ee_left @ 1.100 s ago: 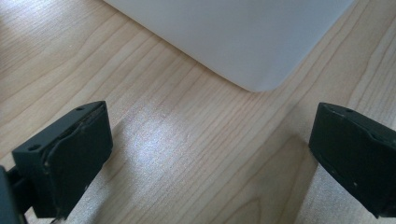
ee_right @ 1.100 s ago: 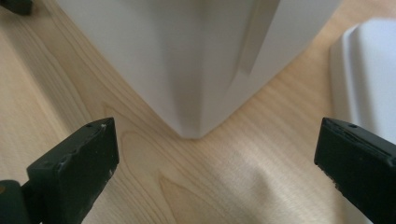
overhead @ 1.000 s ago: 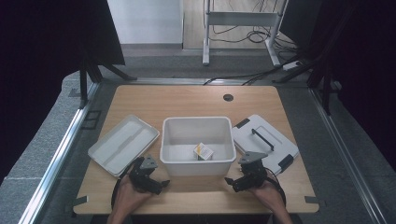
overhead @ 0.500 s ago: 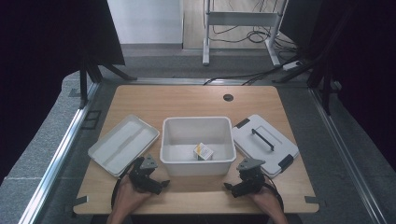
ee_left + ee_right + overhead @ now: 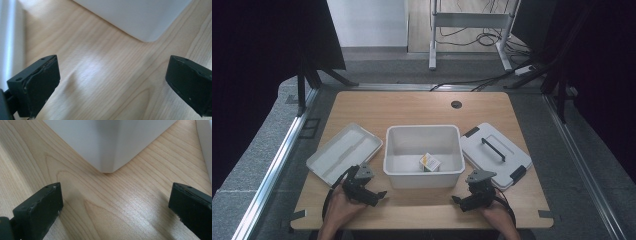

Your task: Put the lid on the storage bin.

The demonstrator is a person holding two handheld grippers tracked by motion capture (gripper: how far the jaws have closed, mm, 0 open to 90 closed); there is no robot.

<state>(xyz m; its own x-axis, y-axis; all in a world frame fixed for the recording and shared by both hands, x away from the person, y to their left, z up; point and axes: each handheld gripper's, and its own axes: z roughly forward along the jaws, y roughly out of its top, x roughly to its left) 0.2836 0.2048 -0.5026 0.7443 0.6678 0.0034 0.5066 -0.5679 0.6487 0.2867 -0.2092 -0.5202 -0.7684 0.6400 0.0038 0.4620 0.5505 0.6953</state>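
Both hand-held grippers — right (image 5: 458,201) now nearer table edge (image 5: 422,222), empty

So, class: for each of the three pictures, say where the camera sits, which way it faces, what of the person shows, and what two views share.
High view: above the person's side, facing forward and down on the wooden table; forearms, left gripper and right gripper show.
Left gripper view: rides the left gripper, looking between open jaws at a corner of the white bin.
Right gripper view: rides the right gripper, jaws open, facing another bin corner.
Shared: both gripper views show the bin and the tabletop.
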